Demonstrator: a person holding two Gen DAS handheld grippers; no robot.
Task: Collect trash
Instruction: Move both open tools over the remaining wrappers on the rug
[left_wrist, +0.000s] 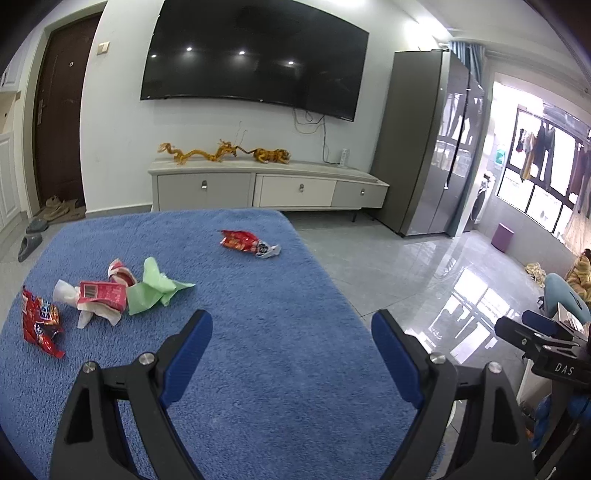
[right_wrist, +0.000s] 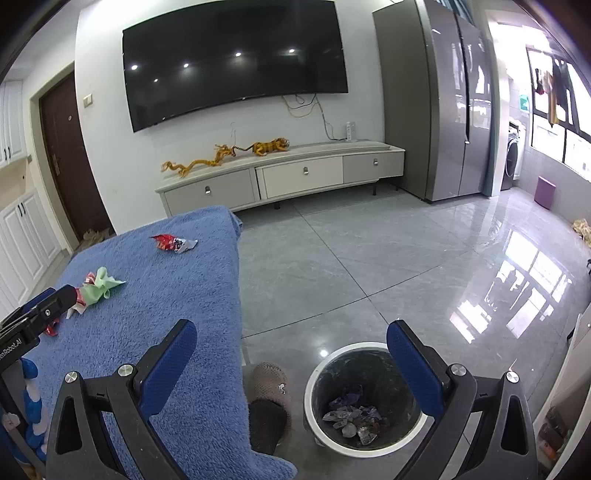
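Left view: looks down over the blue tabletop (left_wrist: 258, 332), close.
Right view: beside it, over the bin (right_wrist: 364, 398).
Both see: TV (left_wrist: 255, 55) wall.

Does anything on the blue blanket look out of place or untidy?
Yes. Crumpled trash lies loose on the blue blanket: a red snack wrapper alone, and a pile with green paper and a red carton. The trash bin on the floor already holds wrappers.

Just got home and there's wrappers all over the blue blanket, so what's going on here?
A person holds a two-finger gripper in each hand, clearing trash. Left gripper and right gripper are both open and empty. Red snack wrappers, a green bag and another wrapper lie on the blanket. The trash bin on the floor already holds scraps.
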